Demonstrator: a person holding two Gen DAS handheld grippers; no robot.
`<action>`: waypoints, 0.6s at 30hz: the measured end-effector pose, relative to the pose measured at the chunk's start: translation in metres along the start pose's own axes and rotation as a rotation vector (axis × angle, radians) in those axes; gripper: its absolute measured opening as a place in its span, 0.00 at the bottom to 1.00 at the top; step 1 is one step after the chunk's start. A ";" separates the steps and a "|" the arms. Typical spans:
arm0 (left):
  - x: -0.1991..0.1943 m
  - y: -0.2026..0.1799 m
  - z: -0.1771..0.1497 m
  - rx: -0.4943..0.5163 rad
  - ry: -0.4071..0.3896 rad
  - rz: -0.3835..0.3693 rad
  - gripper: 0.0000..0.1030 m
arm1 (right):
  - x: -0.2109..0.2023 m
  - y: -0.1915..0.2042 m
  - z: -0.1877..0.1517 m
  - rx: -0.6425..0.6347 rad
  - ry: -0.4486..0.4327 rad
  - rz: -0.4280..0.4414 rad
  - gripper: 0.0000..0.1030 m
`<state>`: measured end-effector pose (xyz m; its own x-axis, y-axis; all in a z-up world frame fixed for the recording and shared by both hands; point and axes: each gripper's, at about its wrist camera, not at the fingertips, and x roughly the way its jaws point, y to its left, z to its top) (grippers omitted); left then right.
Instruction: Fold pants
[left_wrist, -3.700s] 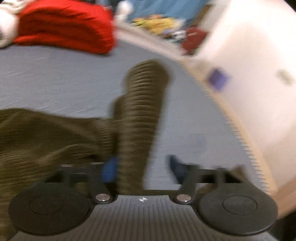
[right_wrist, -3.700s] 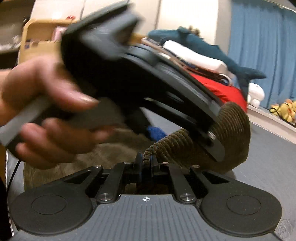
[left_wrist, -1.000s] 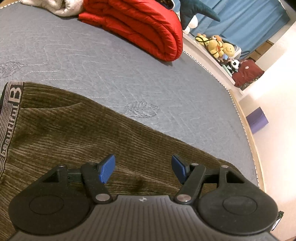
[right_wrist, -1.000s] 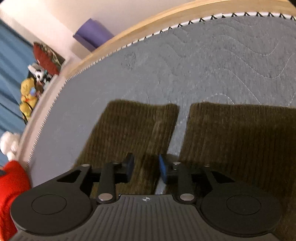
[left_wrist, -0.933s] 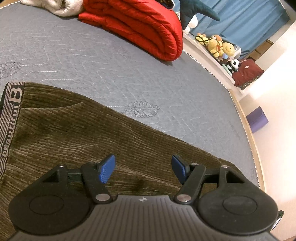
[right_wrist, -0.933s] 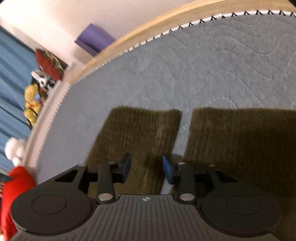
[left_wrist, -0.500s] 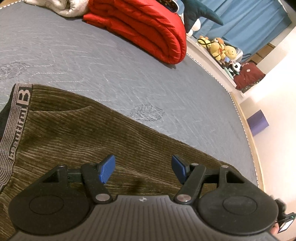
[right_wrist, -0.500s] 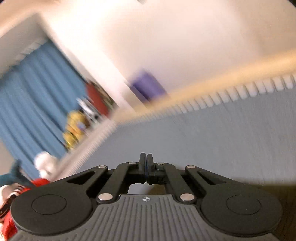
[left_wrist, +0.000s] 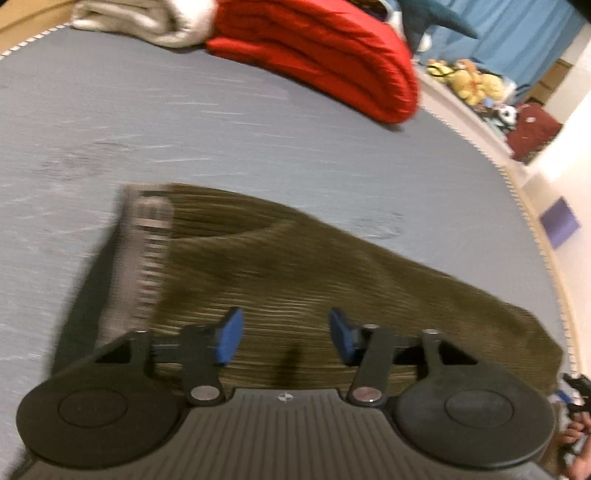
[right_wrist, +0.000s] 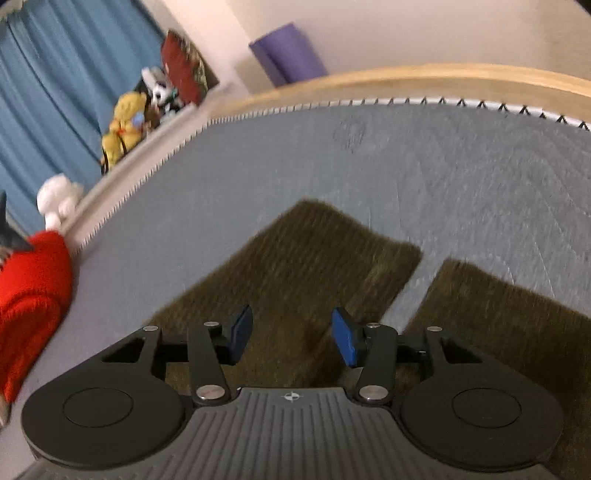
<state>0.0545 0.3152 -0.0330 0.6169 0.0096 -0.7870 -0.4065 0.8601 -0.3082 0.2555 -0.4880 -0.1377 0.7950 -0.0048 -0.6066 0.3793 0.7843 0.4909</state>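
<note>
Pants (left_wrist: 303, 280) flat on mattress (left_wrist: 221, 140), waistband left, legs running right; both hand-held grippers (left_wrist: 282, 341) (right_wrist: 291, 341) part-open, empty.

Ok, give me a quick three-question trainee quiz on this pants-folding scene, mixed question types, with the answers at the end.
1. True or false: the brown corduroy pants lie flat on the grey mattress.
2. Which part of the pants does the right gripper look at? A) waistband B) leg ends C) pocket
3. Fill in: the folded blanket at the far edge of the mattress is ____.

Key: 1 true. 2 B: the two leg ends lie side by side with a gap between them. 3 red.
</note>
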 end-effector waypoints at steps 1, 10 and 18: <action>-0.001 0.013 0.000 0.001 0.000 0.022 0.39 | -0.001 0.003 -0.002 -0.011 0.005 -0.013 0.49; 0.011 0.121 -0.005 -0.046 0.075 0.308 0.30 | -0.060 0.045 0.000 -0.135 -0.032 0.062 0.51; -0.036 0.104 0.010 -0.101 -0.044 0.178 0.31 | -0.152 0.114 -0.014 -0.250 -0.138 0.193 0.57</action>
<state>-0.0034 0.4096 -0.0313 0.5573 0.1809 -0.8103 -0.5758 0.7874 -0.2202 0.1712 -0.3890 0.0023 0.9039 0.0876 -0.4188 0.1018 0.9067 0.4093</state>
